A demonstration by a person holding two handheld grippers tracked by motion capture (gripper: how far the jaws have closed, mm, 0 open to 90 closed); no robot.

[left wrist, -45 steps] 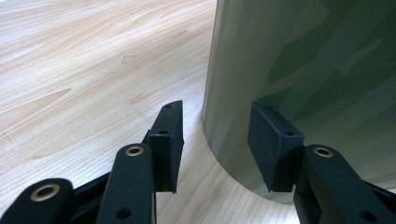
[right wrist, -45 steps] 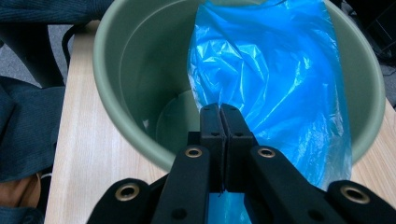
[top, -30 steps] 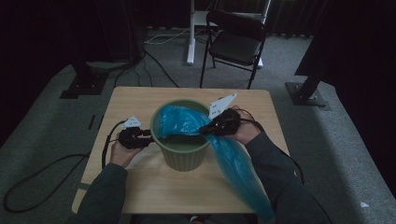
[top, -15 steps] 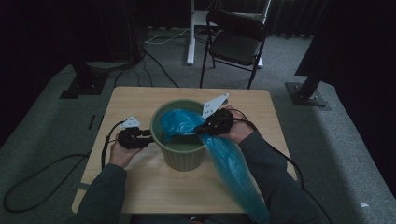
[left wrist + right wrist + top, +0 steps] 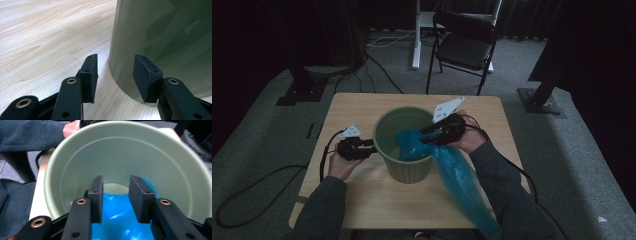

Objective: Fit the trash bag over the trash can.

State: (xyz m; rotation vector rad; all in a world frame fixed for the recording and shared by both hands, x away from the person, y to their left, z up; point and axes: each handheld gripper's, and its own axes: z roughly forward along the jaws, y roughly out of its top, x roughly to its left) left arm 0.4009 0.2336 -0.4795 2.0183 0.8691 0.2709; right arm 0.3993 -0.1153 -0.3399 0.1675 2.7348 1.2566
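Green bin (image 5: 404, 165) mid-tabletop (image 5: 362, 200), left hand-held gripper (image 5: 115, 75) spread beside its wall, right hand-held gripper (image 5: 115, 197) jaws parted over blue bag (image 5: 457, 180) inside the rim

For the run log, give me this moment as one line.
left claw: open, beside green bin | right claw: open, over bin | blue bag: partly inside, rest outside

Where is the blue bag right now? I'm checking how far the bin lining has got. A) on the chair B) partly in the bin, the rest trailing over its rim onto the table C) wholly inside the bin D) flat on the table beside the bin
B: in the high view the bag dips into the bin at the right gripper and trails over the rim across the table toward the person.
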